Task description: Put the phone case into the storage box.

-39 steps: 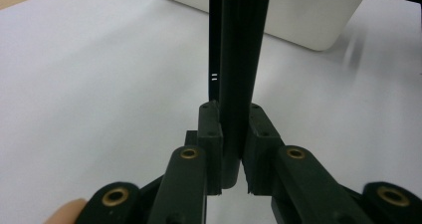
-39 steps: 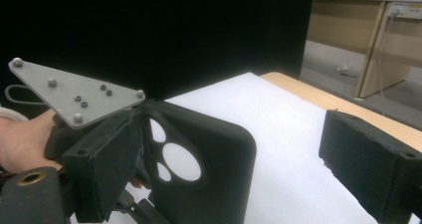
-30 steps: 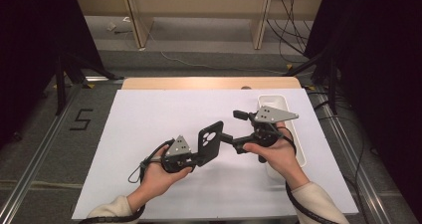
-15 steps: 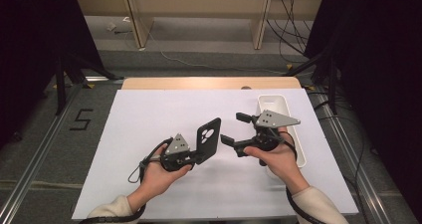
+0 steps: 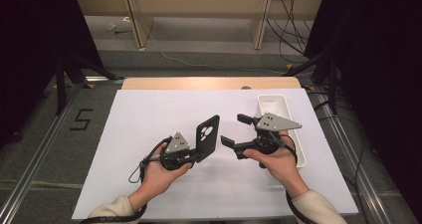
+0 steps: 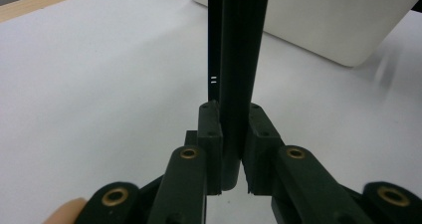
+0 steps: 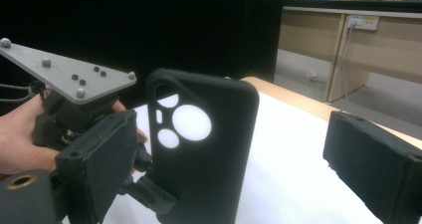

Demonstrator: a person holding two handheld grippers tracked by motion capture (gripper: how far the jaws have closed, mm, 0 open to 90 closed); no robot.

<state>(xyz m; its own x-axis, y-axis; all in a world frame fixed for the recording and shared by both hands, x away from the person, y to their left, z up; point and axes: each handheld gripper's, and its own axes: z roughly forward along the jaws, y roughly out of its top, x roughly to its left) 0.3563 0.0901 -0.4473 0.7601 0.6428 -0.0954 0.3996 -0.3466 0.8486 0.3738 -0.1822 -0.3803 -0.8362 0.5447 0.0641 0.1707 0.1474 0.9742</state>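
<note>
While the left gripper (image 5: 199, 152) clamps the bottom edge of a black phone case (image 5: 207, 137), the case stands upright above the white sheet (image 5: 149, 114) on the table (image 5: 209, 82), a bit left of centre in the high view, camera cutouts at its upper end. In the left gripper view the case (image 6: 239, 59) is seen edge-on, a thin dark slab pinched tight between both pads, so that gripper is closed on it. The left hand (image 5: 157, 176) holds the gripper body, grey three-cornered plate on top, cable looping off to the left. The right gripper (image 5: 236, 129) sits just right of the case, apart from it, jaws spread wide and nothing between them; the right hand (image 5: 271, 159) holds it from below. In the right gripper view the case (image 7: 204, 149) fills the middle with its round cutouts facing the camera, standing in the gap between that gripper's two jaws, touching neither as far as I can tell. A white tray (image 5: 272, 104) lies behind the right gripper near the sheet's right edge.
</note>
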